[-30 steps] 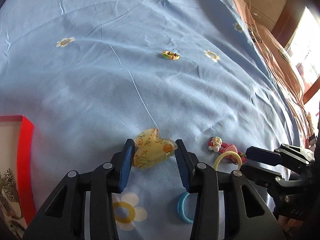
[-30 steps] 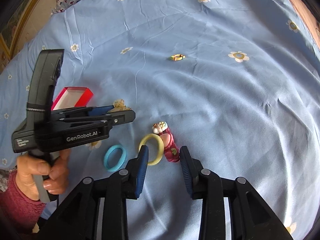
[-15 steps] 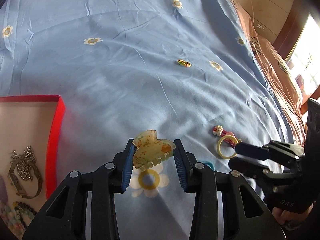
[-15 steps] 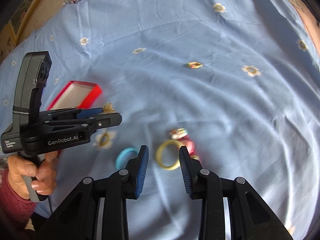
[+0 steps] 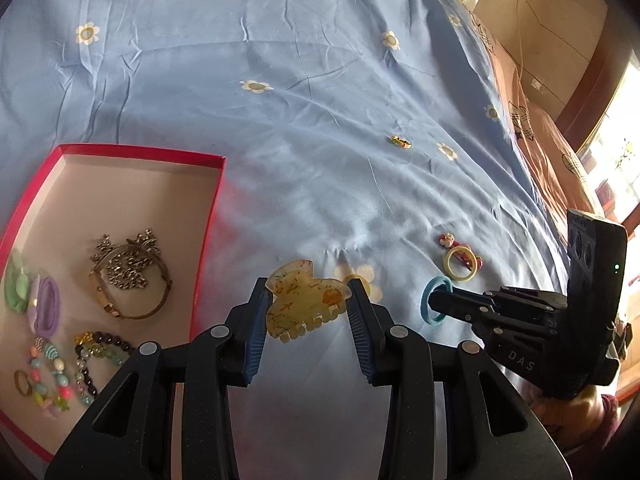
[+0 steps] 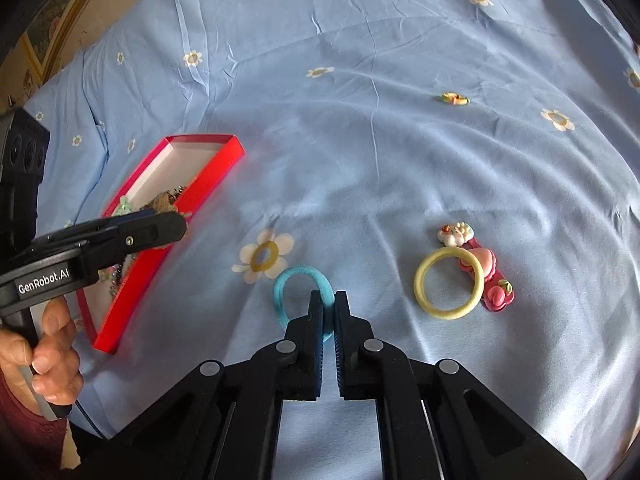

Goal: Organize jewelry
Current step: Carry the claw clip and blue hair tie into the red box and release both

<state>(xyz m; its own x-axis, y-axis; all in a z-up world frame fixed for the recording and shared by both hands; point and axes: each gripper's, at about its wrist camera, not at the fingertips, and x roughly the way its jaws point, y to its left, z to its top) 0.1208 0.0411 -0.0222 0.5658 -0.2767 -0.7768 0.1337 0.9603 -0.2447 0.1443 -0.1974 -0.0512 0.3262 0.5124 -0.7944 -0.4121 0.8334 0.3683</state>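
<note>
My left gripper (image 5: pixel 308 310) is shut on a yellow translucent hair claw (image 5: pixel 305 301) and holds it above the blue sheet, just right of the red box (image 5: pixel 208 216). The box holds a gold chain bracelet (image 5: pixel 128 276), purple and green hair ties and bead bracelets. My right gripper (image 6: pixel 329 308) is shut on the right side of a blue hair tie (image 6: pixel 298 280) that lies on the sheet. A yellow hair tie (image 6: pixel 448 285) and a pink cartoon clip (image 6: pixel 486 276) lie to its right. A small yellow-green clip (image 6: pixel 455 98) lies farther off.
The flowered blue bedsheet (image 6: pixel 400 160) covers the whole bed. A brown pillow or blanket (image 5: pixel 560 152) lies at the far right edge, with a wooden wall and a window behind. A person's hand (image 6: pixel 44 352) holds the left gripper's handle.
My left gripper carried the hair claw leftward, so the red box came into full view. My right gripper slid left from the yellow tie and pink clip and shut on the blue hair tie.
</note>
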